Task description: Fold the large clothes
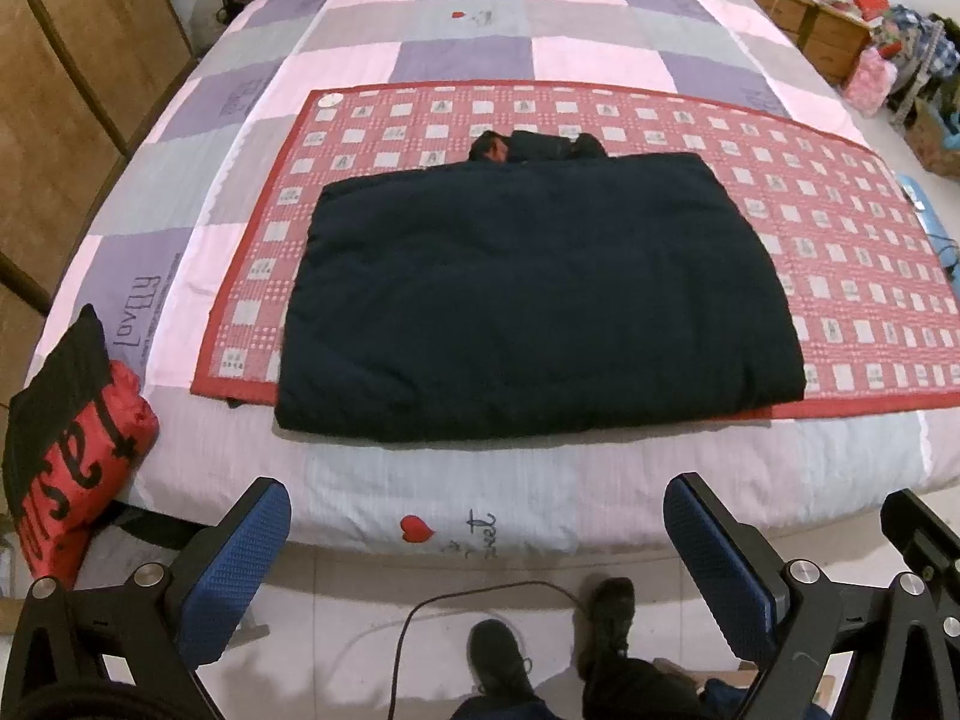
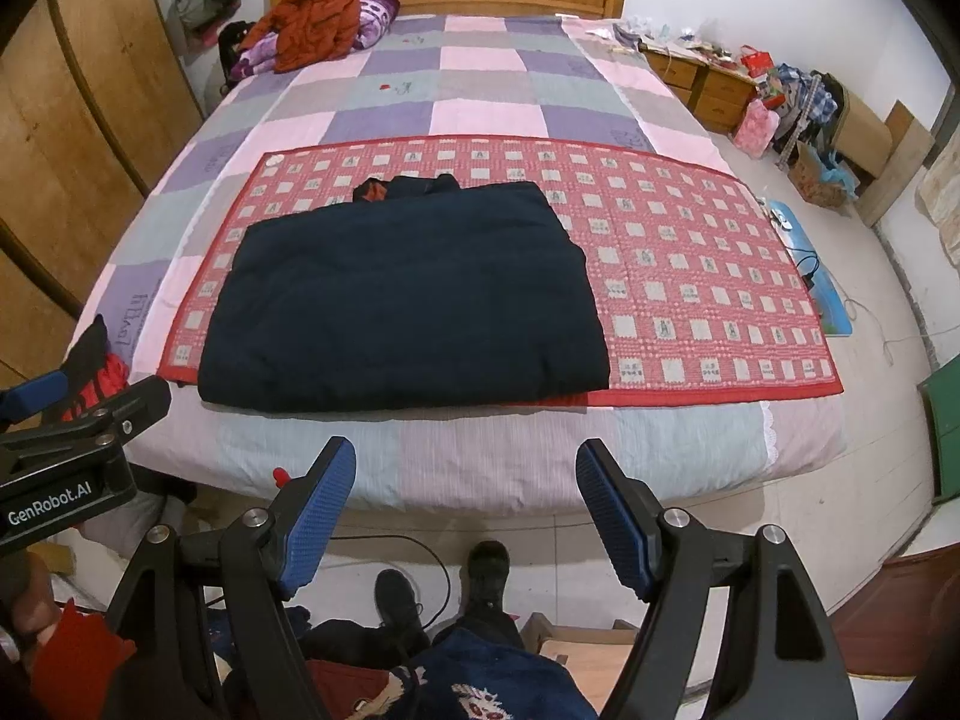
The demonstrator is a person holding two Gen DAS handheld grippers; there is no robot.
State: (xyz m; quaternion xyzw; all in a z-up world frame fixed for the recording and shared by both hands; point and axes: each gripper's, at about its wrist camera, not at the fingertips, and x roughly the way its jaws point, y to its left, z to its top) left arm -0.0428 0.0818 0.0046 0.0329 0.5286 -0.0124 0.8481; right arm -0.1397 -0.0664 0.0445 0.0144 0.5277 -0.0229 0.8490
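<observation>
The dark navy garment (image 1: 534, 294) lies folded into a puffy, rounded rectangle on a red patterned mat (image 1: 840, 240), itself spread across a bed (image 2: 456, 456) with a pink, purple and grey checked cover. The garment's near edge overhangs the mat's near border a little; to the garment's right a broad stretch of mat lies bare, and on its left only a narrow strip of mat shows. Beyond the garment, its far end bunches into a dark lump with a hint of orange lining, hard to make out.

Both grippers hang off the bed's near edge, over pale floor tiles. The left gripper (image 1: 477, 546) has its blue textured pads wide apart with nothing between them; the right gripper (image 2: 465, 516) likewise stands agape and empty. A red and black cushion (image 1: 72, 450) sits left of the garment at the bed's corner, partly cut off. The person's dark shoes (image 2: 444, 588) show below.
</observation>
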